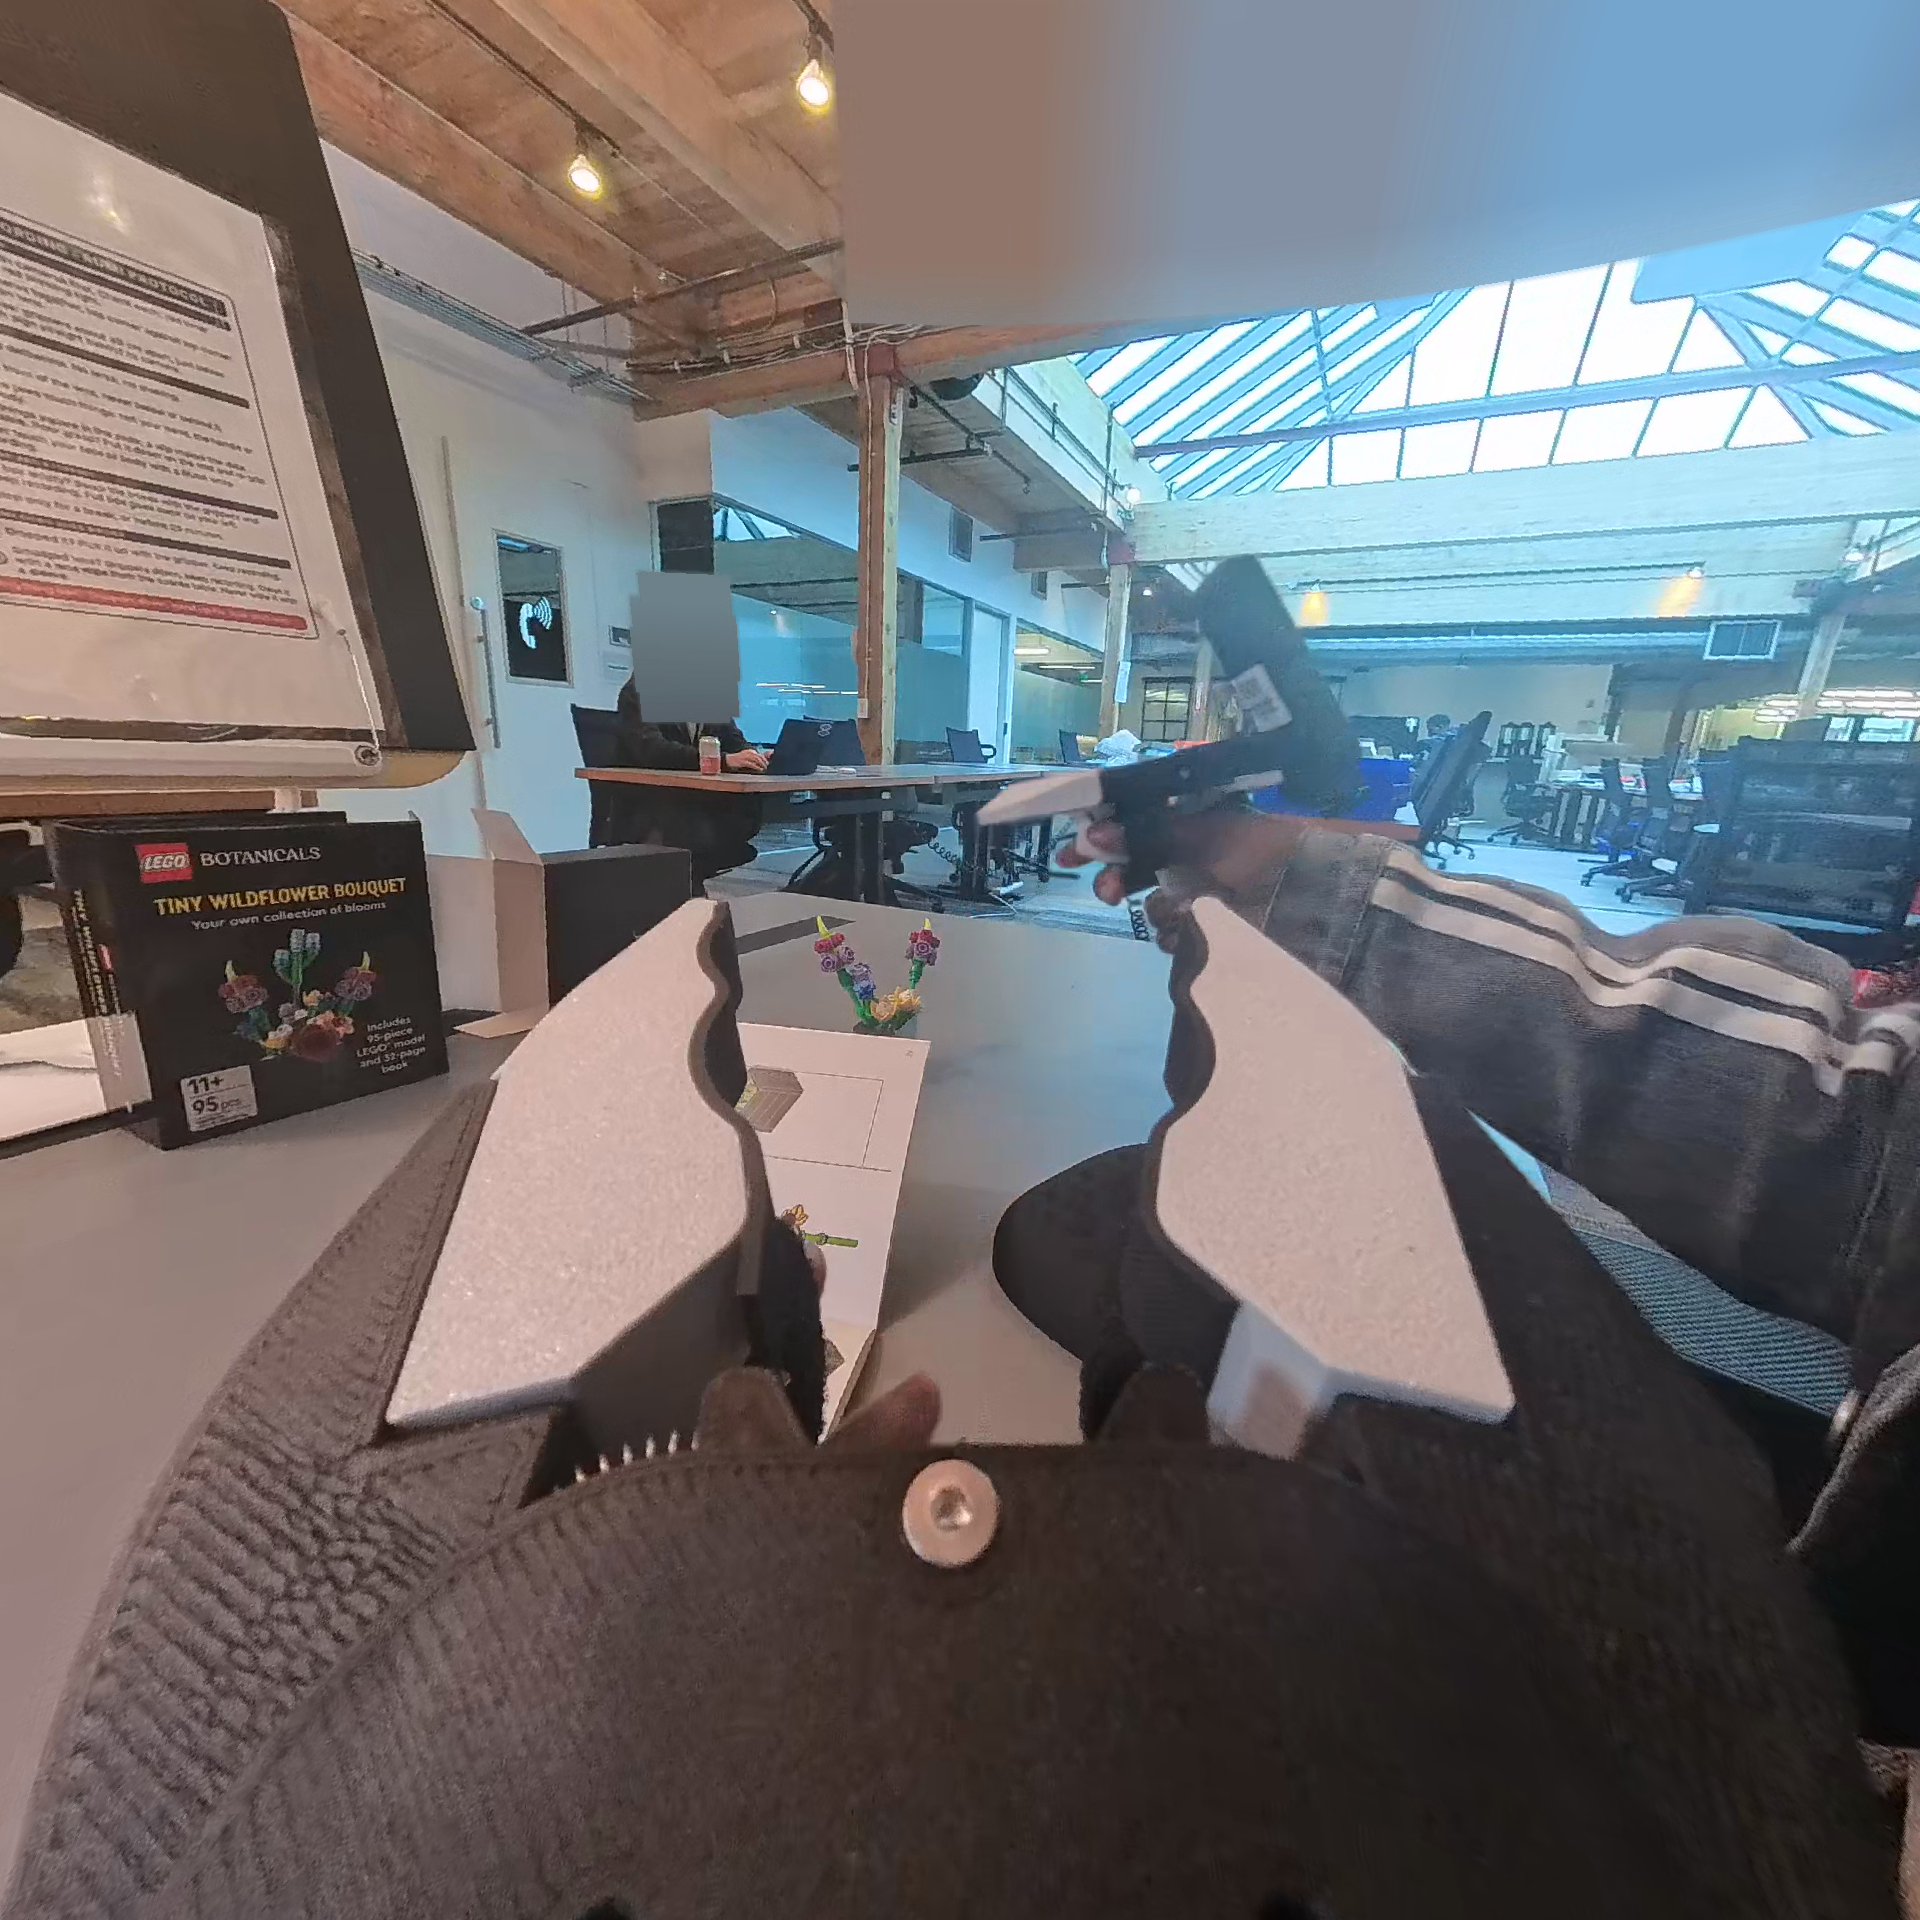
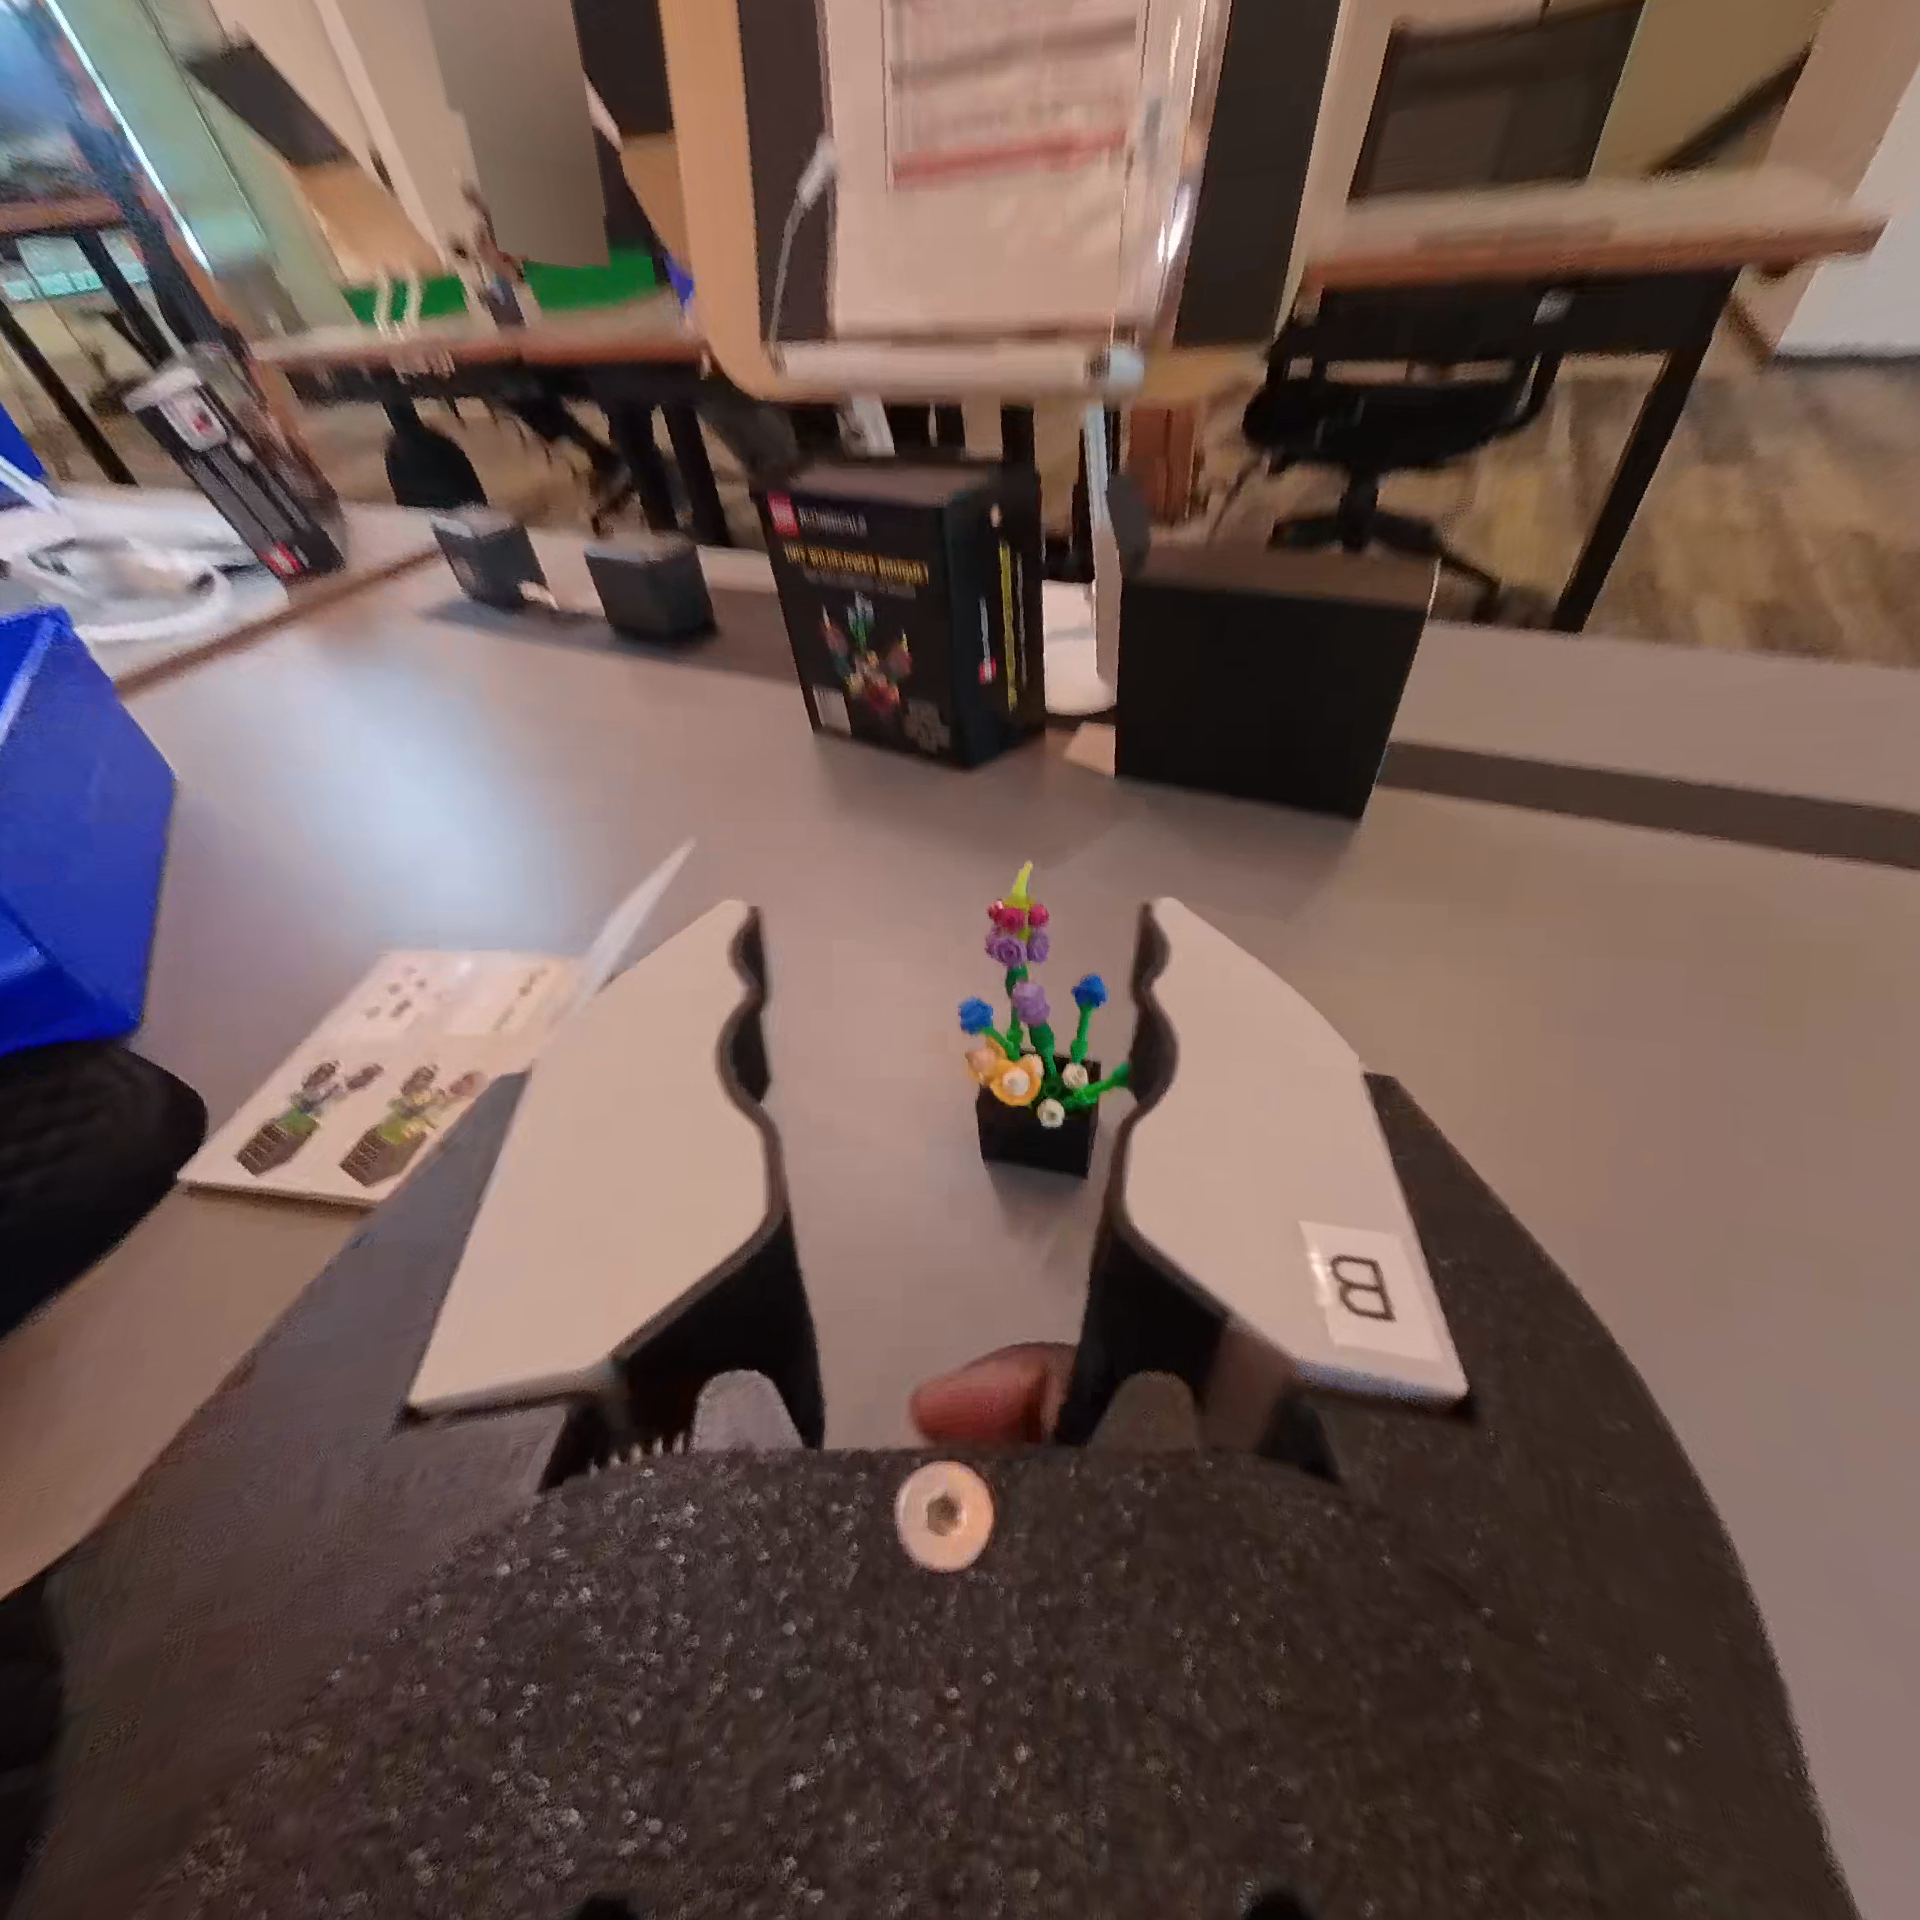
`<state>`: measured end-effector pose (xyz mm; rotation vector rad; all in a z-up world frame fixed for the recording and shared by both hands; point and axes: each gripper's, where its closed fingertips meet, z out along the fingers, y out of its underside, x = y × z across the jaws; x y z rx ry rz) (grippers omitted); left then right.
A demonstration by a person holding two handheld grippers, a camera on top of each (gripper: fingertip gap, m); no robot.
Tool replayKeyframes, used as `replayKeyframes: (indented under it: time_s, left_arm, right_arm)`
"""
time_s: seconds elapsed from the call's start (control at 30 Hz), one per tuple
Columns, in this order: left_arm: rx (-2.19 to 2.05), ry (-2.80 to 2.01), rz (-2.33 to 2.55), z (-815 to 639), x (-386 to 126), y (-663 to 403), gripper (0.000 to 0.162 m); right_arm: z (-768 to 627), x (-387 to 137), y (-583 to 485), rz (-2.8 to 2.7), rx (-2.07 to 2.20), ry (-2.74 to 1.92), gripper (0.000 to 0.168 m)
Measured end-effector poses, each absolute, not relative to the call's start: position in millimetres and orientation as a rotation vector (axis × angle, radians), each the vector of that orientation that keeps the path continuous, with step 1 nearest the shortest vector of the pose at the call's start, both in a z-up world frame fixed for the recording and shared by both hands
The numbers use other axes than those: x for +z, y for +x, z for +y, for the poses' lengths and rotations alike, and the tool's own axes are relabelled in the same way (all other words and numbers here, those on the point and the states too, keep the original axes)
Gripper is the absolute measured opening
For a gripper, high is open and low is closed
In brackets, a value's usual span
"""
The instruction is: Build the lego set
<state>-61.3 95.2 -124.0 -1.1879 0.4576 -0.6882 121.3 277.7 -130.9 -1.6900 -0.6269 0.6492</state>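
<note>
Left gripper [image 1: 951,940]: its two pale fingers stand wide apart and hold nothing; it is raised over the grey table [image 1: 208,1278] and looks across it

Right gripper [image 2: 948,920]: its fingers are also spread wide and empty; it points down toward the table, with the flower model seen in the gap between them, closer to the finger with the white sticker; in the left wrist view this gripper shows farther off, held in the air by a hand in a grey striped sleeve [image 1: 1558,997]

Lego flower model [image 2: 1034,1049]: it stands upright on the table on a small black base, with green stems and purple, blue, red, yellow and white blossoms; no gripper touches it; in the left wrist view it stands beyond the booklet, near the far edge of the table

Instruction booklet [image 2: 384,1081]: it lies open and flat on the table, to the left of the model, apart from it

Lego box [image 1: 249,966]: a black box with a picture of flowers, it stands upright at the back of the table, well apart from the model

Plain black box [image 2: 1268,675]: it stands just beside the lego box

Blue bin [image 2: 73,831]: at the left edge of the right wrist view

Background: a person sits with a laptop at another desk [image 1: 790,774] far behind
</note>
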Motion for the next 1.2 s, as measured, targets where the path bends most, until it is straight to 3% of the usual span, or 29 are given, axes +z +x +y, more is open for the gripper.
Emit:
replayKeyframes:
  time_s: [0.1, 0.27, 0.3, 0.4, 0.53, 0.6, 0.63, 0.73, 0.77, 0.83, 0.93, 1.03, 1.13, 1.2]
  left_arm:
    - [-0.677, -1.177, 0.478, 93, -123, -59, 0.079]
    - [-0.659, -1.149, 0.508, 89, -121, -56, 0.082]
    - [-0.659, -1.124, 0.519, 85, -117, -53, 0.09]
    - [-0.699, -1.107, 0.561, 78, -112, -38, 0.14]
    - [-0.602, -1.178, 0.687, 77, -126, -20, 0.145]
    - [-0.55, -1.162, 0.68, 77, -123, -24, 0.133]
    - [-0.554, -1.149, 0.682, 75, -121, -26, 0.112]
    - [-0.556, -1.146, 0.595, 75, -113, -44, 0.006]
    - [-0.557, -1.153, 0.587, 76, -112, -47, 0.0]
    - [-0.535, -1.236, 0.603, 82, -119, -49, 0.0]
    - [-0.464, -1.329, 0.638, 90, -127, -54, 0.001]
    - [-0.442, -1.421, 0.655, 101, -137, -57, 0.033]
    - [-0.437, -1.532, 0.655, 113, -156, -60, 0.054]
    - [-0.466, -1.549, 0.664, 118, -162, -58, 0.056]
  right_arm:
    - [266, -114, 122, -0.58, 0.667, -1.578, 0.093]
    - [241, -80, 121, -0.493, 0.681, -1.298, 0.114]
    - [235, -72, 121, -0.469, 0.682, -1.232, 0.12]
    - [219, -68, 111, -0.478, 0.679, -1.158, 0.146]
    - [205, -77, 96, -0.55, 0.644, -1.172, 0.148]
    - [196, -84, 87, -0.584, 0.673, -1.178, 0.136]
    - [191, -89, 82, -0.609, 0.694, -1.185, 0.123]
    - [172, -109, 62, -0.792, 0.791, -1.229, 0.019]
    - [169, -114, 56, -0.831, 0.811, -1.248, 0.004]
    - [175, -122, 50, -0.847, 0.808, -1.323, 0.003]
    - [191, -127, 43, -0.814, 0.853, -1.439, 0.025]
    - [207, -140, 34, -0.833, 0.945, -1.593, 0.042]
    - [220, -158, 21, -0.884, 1.018, -1.715, 0.051]
    - [227, -169, 12, -0.905, 1.058, -1.75, 0.05]
